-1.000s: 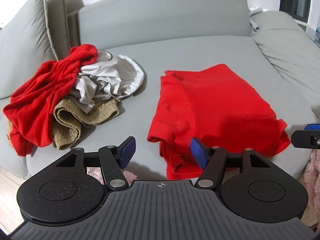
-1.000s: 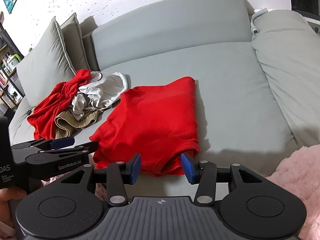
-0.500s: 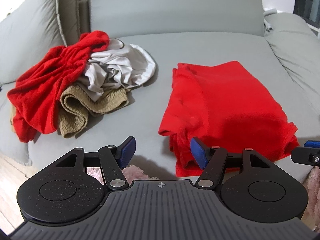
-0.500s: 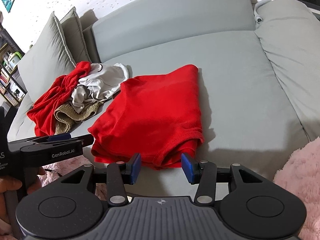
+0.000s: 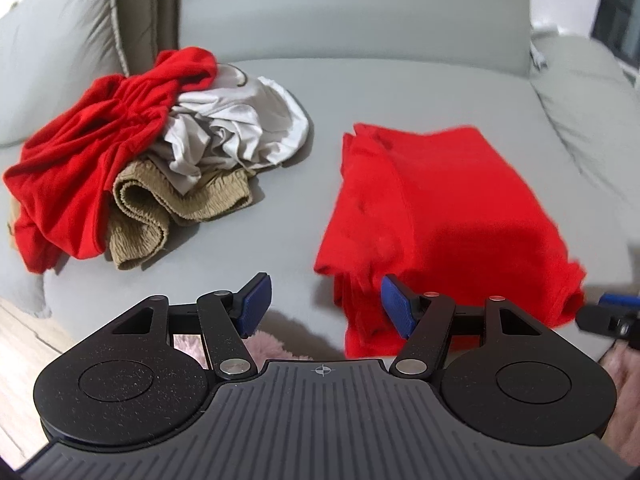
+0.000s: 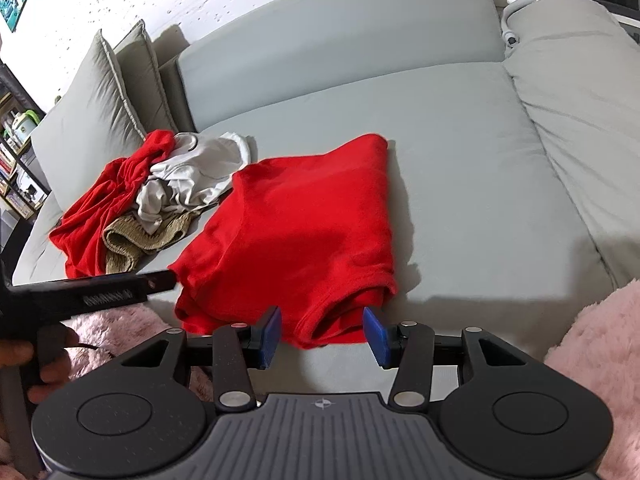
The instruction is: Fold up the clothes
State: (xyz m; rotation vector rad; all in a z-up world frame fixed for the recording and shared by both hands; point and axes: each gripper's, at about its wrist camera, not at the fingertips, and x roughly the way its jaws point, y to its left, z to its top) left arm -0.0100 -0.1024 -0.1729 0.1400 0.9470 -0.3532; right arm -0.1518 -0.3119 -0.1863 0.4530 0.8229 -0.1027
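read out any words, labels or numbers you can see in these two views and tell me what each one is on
No text can be read in these views.
Left gripper: white lettering along its side, seen from the right wrist, too blurred to read.
Each gripper body: a small crosshair mark, a symbol, not a word.
Folded red garment and clothes pile: no print visible.

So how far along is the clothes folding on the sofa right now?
Partly done: one red garment lies folded flat on the sofa seat. Nothing is in hand; the left hand-held gripper and right hand-held gripper are open at its near edge. Left: a crumpled pile of red, white and tan clothes.
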